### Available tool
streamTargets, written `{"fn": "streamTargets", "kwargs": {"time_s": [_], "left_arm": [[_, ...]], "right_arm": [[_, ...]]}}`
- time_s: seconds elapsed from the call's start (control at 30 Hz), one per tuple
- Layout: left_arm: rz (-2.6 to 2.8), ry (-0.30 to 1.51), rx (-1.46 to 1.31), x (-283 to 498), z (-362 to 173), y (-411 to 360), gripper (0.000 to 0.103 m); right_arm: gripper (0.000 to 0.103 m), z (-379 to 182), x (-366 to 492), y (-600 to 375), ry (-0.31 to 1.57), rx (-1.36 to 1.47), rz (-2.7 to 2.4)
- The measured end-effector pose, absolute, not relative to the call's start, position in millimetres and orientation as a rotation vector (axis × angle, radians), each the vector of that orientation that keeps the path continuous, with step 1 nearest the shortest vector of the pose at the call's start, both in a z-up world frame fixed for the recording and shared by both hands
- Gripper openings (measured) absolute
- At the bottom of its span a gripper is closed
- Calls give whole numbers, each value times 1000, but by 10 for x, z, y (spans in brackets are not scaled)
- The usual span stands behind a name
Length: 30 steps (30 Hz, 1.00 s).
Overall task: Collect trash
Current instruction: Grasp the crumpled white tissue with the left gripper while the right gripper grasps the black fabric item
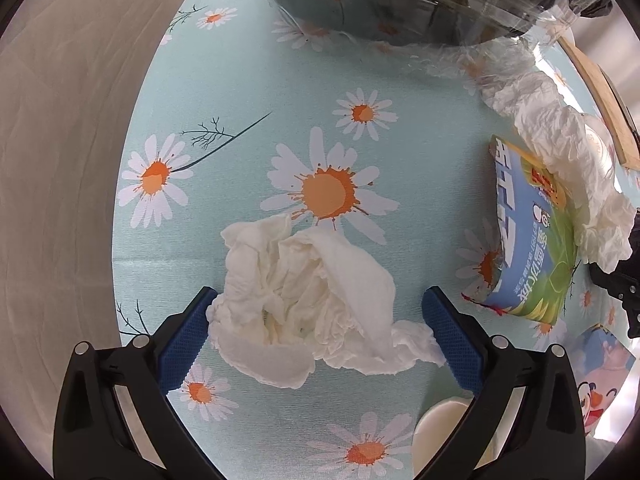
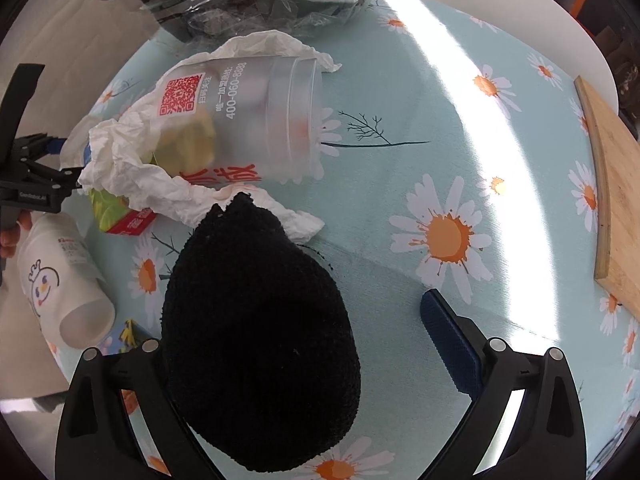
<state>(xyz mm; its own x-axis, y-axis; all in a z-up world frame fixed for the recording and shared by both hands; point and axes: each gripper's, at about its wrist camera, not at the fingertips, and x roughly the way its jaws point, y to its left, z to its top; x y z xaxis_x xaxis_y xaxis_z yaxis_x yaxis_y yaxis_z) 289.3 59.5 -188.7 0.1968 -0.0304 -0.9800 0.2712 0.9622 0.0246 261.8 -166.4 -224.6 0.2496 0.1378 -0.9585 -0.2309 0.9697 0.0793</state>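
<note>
In the left wrist view a crumpled white tissue (image 1: 304, 300) lies on the daisy-print tablecloth (image 1: 248, 80), between the wide-apart blue pads of my left gripper (image 1: 320, 300). The pads stand at its edges without squeezing it. In the right wrist view a black fuzzy cloth (image 2: 256, 340) fills the left half of my right gripper (image 2: 300, 300) and hides the left finger. The right pad (image 2: 444, 336) stands well apart from it, so that gripper is open.
A clear bin with a black liner (image 1: 380, 0) stands at the table's far edge. A frosted cup (image 2: 256, 120) lies on its side among a long tissue (image 2: 132, 160) and a green-blue packet (image 1: 528, 240). A white cartoon cup (image 2: 60, 280) lies left, a wooden board (image 2: 612, 200) right.
</note>
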Motion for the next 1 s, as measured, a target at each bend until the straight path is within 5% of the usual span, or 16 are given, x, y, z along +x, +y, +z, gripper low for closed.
{"fn": "streamTargets", "kwargs": {"time_s": [0.5, 0.6, 0.67, 0.73, 1.0], "left_arm": [[-207, 1316, 187, 2795, -1876, 638, 97], [-207, 1295, 182, 2757, -1804, 645, 81], [-211, 1287, 175, 2732, -1720, 667, 51], [-223, 1295, 168, 2716, -1660, 686, 26], [-208, 1307, 133, 2541, -1554, 799, 25]], "right_arm": [[96, -2332, 2626, -1530, 1275, -141, 192], [84, -2272, 2545, -1596, 1255, -66, 206], [49, -2184, 2436, -1740, 1238, -13, 209], [46, -2143, 2377, -1780, 1242, 15, 220], [46, -1940, 2129, -1892, 1205, 42, 231]]}}
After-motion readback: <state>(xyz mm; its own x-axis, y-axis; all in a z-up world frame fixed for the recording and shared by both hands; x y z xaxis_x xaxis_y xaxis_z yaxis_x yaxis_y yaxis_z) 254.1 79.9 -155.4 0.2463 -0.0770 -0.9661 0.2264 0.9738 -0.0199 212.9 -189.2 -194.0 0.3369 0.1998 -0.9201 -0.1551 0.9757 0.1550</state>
